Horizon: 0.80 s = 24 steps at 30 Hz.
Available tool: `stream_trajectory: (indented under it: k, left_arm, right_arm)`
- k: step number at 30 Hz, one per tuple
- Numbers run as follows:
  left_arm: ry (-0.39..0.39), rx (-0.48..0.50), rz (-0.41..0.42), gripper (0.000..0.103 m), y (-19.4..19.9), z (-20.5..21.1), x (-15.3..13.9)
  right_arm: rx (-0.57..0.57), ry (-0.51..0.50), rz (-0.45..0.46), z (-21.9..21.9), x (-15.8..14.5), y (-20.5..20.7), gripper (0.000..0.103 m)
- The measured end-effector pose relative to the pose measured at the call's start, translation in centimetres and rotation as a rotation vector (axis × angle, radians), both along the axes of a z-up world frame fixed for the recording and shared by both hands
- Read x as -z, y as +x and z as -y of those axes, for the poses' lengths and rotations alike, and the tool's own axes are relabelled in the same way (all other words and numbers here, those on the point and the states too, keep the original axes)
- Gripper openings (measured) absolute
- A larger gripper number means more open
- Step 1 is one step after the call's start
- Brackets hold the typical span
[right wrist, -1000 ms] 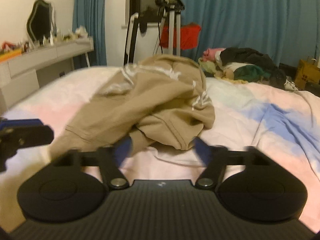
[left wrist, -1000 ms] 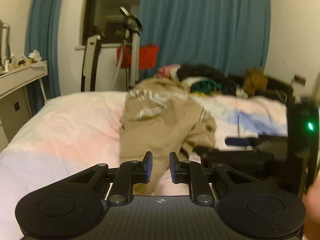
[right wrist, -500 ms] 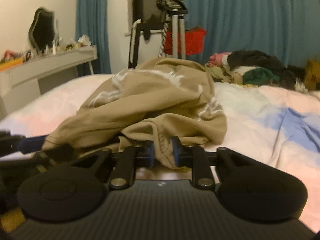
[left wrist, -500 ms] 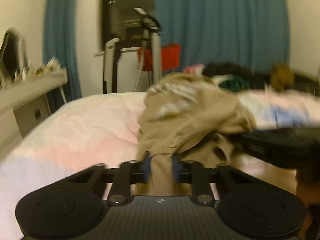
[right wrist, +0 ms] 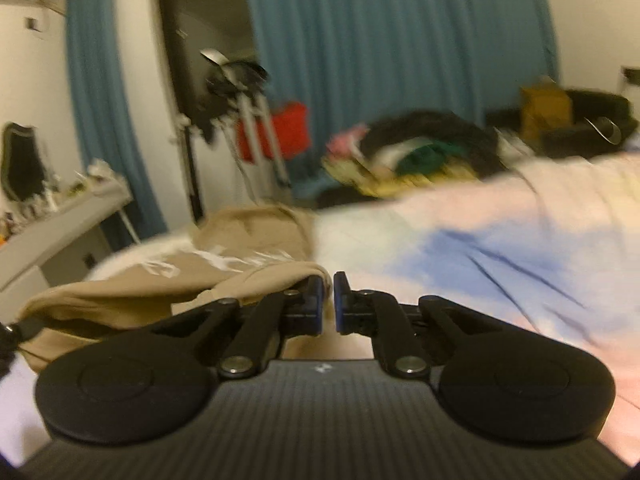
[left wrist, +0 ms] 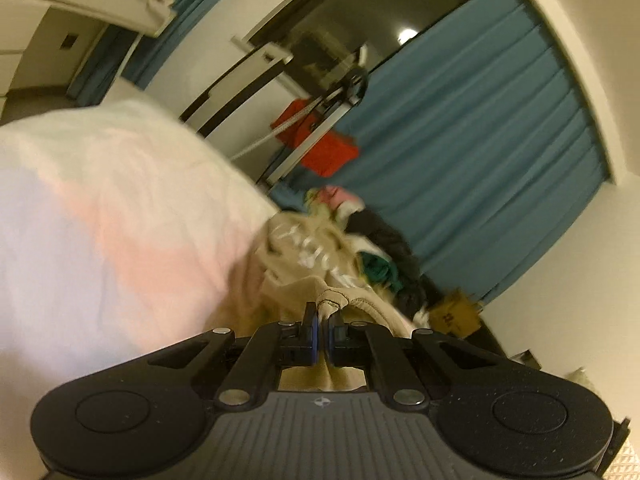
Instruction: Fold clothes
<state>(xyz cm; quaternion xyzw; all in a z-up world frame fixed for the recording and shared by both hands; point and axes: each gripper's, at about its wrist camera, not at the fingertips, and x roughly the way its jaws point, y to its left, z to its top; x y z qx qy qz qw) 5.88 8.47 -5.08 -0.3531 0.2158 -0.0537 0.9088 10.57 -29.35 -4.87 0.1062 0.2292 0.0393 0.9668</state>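
Garment: tan sweatshirt (left wrist: 316, 256) with white lettering, rumpled, lying on the pastel bed (left wrist: 100, 208).
Left gripper (left wrist: 321, 317): jaws clamped on a bunched hem.
Right gripper (right wrist: 328, 294): jaws drawn together; cloth reaches its left jaw; grip unclear.

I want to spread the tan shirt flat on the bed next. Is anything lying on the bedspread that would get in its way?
Nothing visible does near the tan shirt. The bedspread beside it lies bare; the pile of clothes sits only at the far edge.
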Motion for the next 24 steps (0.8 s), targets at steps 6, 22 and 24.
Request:
stream_trajectory:
  k: [6,22,24]
  left_arm:
    - [0.204,-0.041,-0.21,0.006,1.2,0.3,2.3]
    - [0.619,-0.061,-0.129,0.033,-0.7,4.5,-1.4]
    - [0.64,-0.057,-0.148,0.033,0.4,4.7,-0.7]
  right_arm:
    - [0.103,0.07,-0.162,2.6,2.1,0.2,0.011]
    - [-0.52,-0.373,-0.046,-13.5,5.4,-0.5,0.039]
    - [-0.524,-0.44,-0.09,-14.4,6.7,0.1,0.037]
